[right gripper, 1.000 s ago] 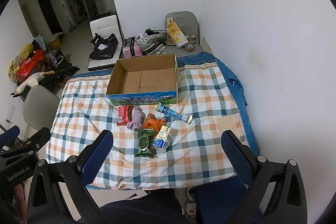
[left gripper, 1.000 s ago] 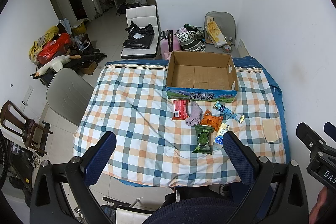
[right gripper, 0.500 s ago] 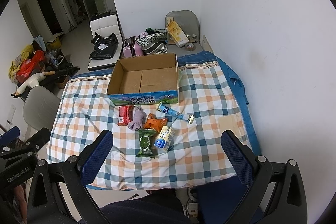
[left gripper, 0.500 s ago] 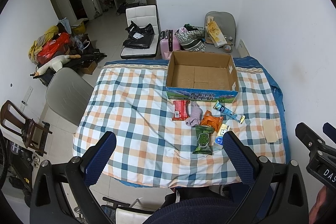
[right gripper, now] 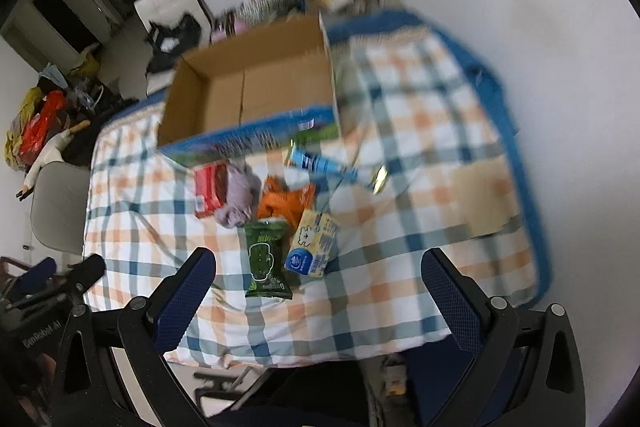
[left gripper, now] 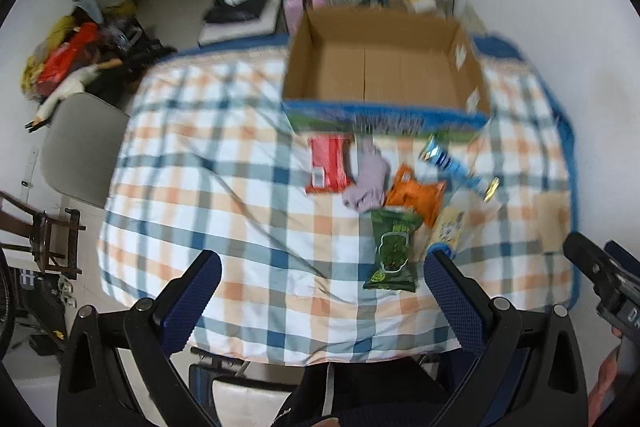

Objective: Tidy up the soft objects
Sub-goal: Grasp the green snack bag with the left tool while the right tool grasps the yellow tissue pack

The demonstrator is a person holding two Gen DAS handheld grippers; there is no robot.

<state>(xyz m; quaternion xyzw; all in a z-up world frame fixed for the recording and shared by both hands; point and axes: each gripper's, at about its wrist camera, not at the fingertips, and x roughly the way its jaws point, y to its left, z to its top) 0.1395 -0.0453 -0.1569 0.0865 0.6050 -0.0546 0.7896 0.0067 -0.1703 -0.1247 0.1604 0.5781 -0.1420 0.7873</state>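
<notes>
An open cardboard box point(left gripper: 384, 71) point(right gripper: 256, 95) stands at the far side of the checked table. In front of it lie a red packet point(left gripper: 330, 165) point(right gripper: 210, 187), a lilac sock point(left gripper: 366, 183) point(right gripper: 238, 199), an orange pouch point(left gripper: 416, 193) point(right gripper: 286, 203), a green packet point(left gripper: 394, 249) point(right gripper: 266, 259), a yellow carton point(left gripper: 450, 227) point(right gripper: 314, 243) and a blue tube point(left gripper: 454, 165) point(right gripper: 328, 165). My left gripper point(left gripper: 320, 287) is open above the table's near edge, left of the green packet. My right gripper point(right gripper: 318, 291) is open just short of the carton and green packet. Neither holds anything.
A checked cloth point(left gripper: 208, 167) covers the table, with a tan patch point(right gripper: 480, 195) at its right. A white wall runs along the right. A grey chair point(left gripper: 80, 147) stands at the left, clutter point(left gripper: 68, 55) on the floor beyond, and a person's dark lap point(left gripper: 360, 395) below.
Both grippers have moved forward and down toward the table; the items look larger and blurred. The right view has also tilted. Jaws stay open.
</notes>
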